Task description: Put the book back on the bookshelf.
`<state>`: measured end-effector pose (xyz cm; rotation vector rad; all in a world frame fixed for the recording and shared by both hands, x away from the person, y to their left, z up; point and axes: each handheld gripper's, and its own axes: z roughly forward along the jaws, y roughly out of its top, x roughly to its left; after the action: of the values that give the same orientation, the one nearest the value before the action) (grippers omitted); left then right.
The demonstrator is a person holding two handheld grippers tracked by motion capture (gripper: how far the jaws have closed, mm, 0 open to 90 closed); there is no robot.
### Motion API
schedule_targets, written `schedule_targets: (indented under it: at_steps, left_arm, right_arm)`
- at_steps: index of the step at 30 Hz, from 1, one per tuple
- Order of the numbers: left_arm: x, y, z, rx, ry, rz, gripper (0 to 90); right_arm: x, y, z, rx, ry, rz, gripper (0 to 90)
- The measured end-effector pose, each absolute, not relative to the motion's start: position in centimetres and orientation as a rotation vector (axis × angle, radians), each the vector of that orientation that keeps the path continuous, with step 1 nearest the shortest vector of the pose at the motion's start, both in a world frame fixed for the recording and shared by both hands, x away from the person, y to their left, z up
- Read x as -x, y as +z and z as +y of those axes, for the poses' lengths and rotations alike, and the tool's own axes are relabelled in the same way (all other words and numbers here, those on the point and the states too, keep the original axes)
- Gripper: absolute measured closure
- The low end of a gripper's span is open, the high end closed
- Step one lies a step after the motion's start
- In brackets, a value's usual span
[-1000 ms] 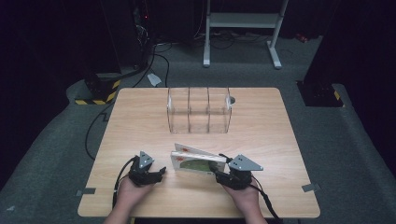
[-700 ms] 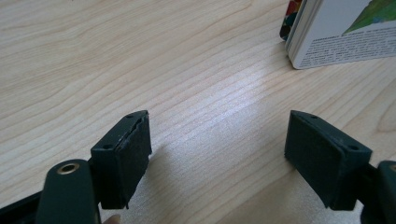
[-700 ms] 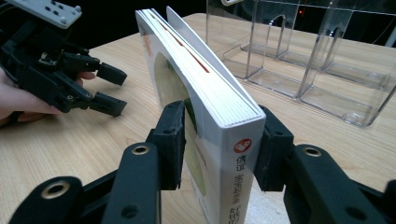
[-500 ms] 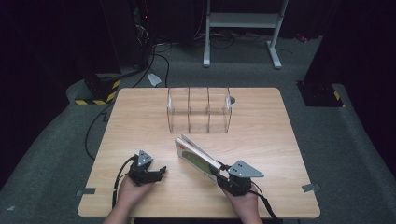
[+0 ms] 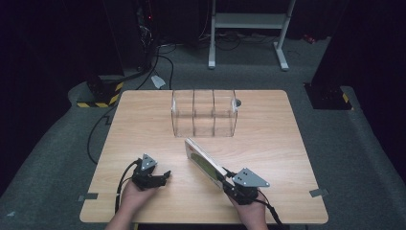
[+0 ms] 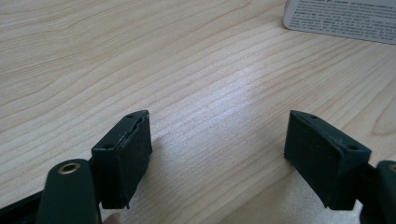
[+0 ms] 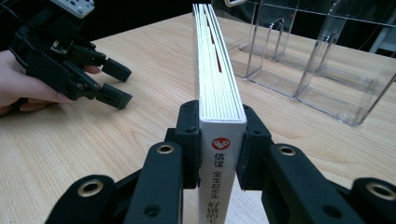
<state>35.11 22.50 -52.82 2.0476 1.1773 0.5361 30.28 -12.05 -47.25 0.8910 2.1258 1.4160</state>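
A thin white-covered book point(image 5: 203, 160) stands on its edge on the wooden table point(image 5: 287, 124), running diagonally from the near right toward the clear organizer point(image 5: 204, 113). My right gripper point(image 5: 225, 178) is shut on its near end; the jaws have just been closing with the book between them. In the right gripper view both pads press on the book point(image 7: 219, 93) at its spine, which carries a red logo and printed characters. My left gripper point(image 5: 165, 176) rests low at the near left, open, with bare wood between its jaws point(image 6: 217, 149). A corner of the book's cover point(image 6: 341, 18) lies ahead of it.
The clear organizer point(image 7: 317, 60) has three upright compartments and stands at mid-table, just beyond the book's far end. A small grey object point(image 5: 238, 102) sits behind its right corner. The left gripper point(image 7: 112, 81) and its hand lie left of the book.
The book lay roughly crosswise between the two grippers; now it points diagonally toward the organizer, gripped at its near end by the right gripper. The left gripper has stayed put.
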Motion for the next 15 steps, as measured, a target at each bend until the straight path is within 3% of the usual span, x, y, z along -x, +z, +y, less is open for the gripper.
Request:
schedule_targets:
  at_steps: [15]
  left_arm:
    - [-35.1,-52.8,22.5,-2.046,0.537,1.178,23.2]
  right_arm:
    - [-29.4,-47.0,-14.6,-1.029,1.337,2.028,74.1]
